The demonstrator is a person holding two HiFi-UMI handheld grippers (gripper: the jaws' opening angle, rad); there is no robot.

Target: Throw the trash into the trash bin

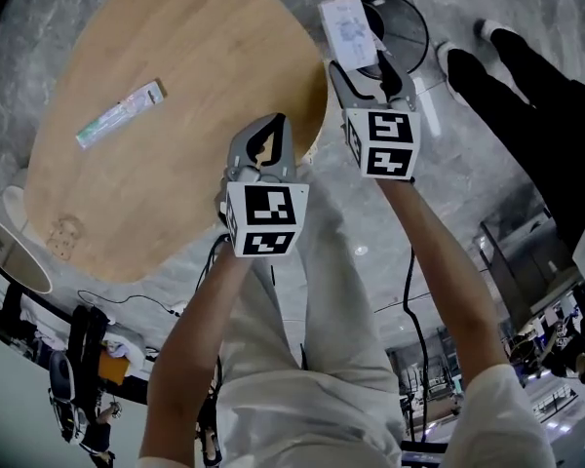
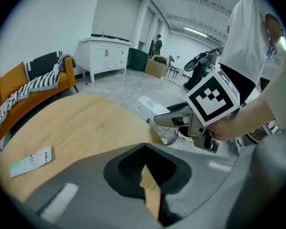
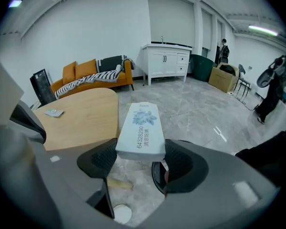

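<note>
The desk (image 1: 166,193) is pale, matt wood with fine grain. The floor (image 3: 200,109) looks like polished grey stone. The tissue pack (image 3: 140,128) has a smooth printed wrapper. The bin (image 1: 409,37) is black wire mesh.

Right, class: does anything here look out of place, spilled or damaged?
Only one thing: a flat packet lies alone on the wooden table, not binned. The tissue pack is held in the right gripper near the bin. Nothing looks spilled.
</note>
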